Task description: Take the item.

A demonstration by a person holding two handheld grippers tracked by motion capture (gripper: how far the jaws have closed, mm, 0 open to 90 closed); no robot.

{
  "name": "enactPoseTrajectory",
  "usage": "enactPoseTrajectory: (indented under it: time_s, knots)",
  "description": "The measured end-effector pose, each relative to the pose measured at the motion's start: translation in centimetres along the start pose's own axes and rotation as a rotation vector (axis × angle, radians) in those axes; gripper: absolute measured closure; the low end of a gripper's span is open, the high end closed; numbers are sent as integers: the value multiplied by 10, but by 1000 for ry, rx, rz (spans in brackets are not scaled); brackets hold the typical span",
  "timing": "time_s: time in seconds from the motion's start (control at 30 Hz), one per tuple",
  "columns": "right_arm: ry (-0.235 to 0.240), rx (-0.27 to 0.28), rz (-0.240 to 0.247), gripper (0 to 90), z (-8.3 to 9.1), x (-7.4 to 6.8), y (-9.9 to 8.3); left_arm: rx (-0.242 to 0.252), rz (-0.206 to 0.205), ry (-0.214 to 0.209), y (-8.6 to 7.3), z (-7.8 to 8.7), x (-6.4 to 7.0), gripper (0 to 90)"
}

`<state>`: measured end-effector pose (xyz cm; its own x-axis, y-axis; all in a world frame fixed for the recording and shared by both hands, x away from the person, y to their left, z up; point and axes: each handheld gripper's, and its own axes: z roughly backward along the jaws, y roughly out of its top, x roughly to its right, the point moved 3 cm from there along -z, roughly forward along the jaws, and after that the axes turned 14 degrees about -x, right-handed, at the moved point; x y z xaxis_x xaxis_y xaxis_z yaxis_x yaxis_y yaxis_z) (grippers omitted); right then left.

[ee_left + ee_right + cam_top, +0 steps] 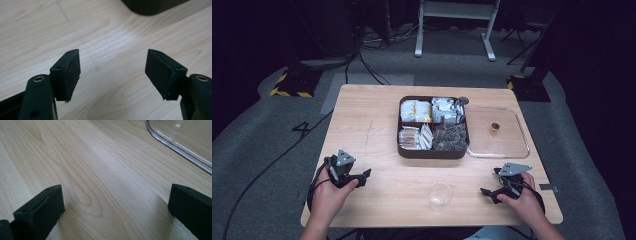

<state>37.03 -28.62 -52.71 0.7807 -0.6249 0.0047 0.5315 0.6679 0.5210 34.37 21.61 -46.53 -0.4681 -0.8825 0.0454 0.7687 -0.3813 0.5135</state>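
While both tools rest wide and empty at the tabletop's (pixel 377 107) near corners, left tool (pixel 357 176) and right tool (pixel 492 185), the cup (pixel 439 196) stands between them at the near edge, within either's reach.

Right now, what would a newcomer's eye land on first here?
First, the dark brown four-compartment box in the middle of the light wooden table, packed with pale and silvery packets, with its clear plastic lid lying flat just right of it. Next, the clear plastic cup standing near the front edge. It sits between the left claw and right claw, both open, holding nothing and low over bare wood.
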Motion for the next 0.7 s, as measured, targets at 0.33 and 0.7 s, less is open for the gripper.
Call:
enactPoseTrajectory:
  time_s: [0.33, 0.7]
  knots:
    - [-1, 0, 0, 5, 0, 0, 0, 55, -99, -19, 40, 8, 16, 279]
    - [-1, 0, -1, 5, 0, 0, 0, 73, -166, -84, 101, 3, 36, 294]
